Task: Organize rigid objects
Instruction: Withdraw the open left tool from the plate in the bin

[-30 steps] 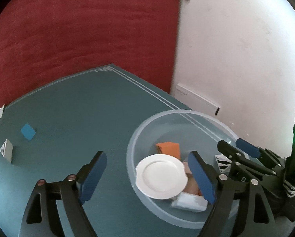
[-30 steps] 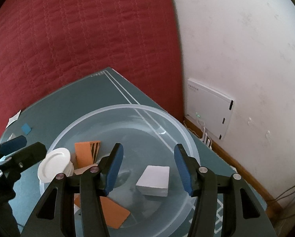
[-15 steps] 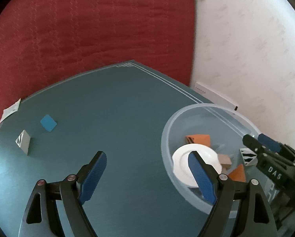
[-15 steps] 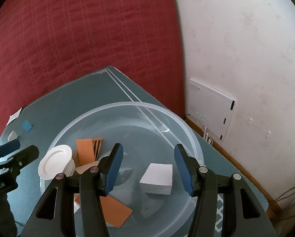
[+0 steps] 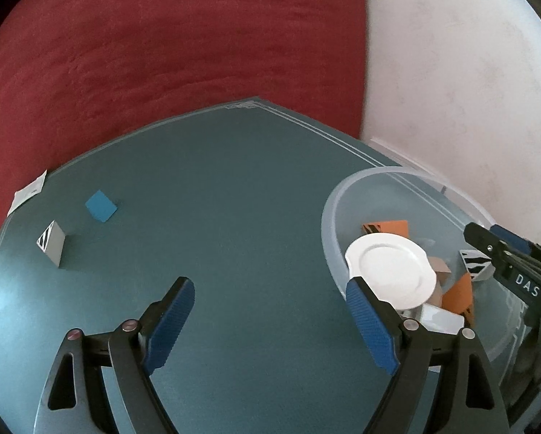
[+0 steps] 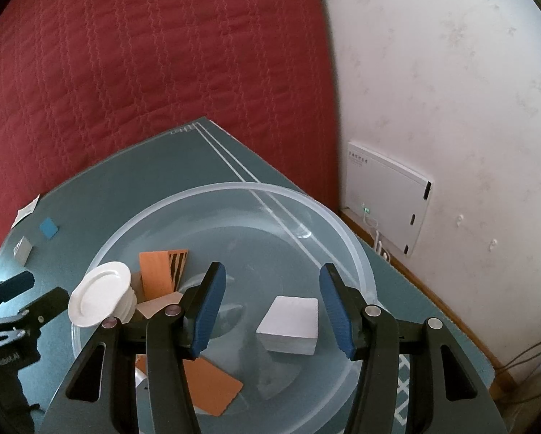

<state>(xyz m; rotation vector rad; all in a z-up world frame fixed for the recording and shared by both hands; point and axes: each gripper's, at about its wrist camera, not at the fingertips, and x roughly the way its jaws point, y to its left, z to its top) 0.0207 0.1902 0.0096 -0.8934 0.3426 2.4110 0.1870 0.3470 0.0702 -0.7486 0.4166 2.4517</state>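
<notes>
The left gripper (image 5: pixel 267 311) is hanging apart, empty, blocks (image 5: pixel 52 243) far ahead; the right gripper (image 6: pixel 270 303), apart, is hovering over the bowl (image 6: pixel 212 195).

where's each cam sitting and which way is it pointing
Left wrist: rides the left gripper, angled down over the teal table; its open blue fingers frame bare tabletop, the right gripper at the right edge.
Right wrist: rides the right gripper, angled down into the clear bowl; its open fingers hover above a white block, the left gripper at lower left.
Shared: bowl, white plate, blue square, striped block, red quilt.
</notes>
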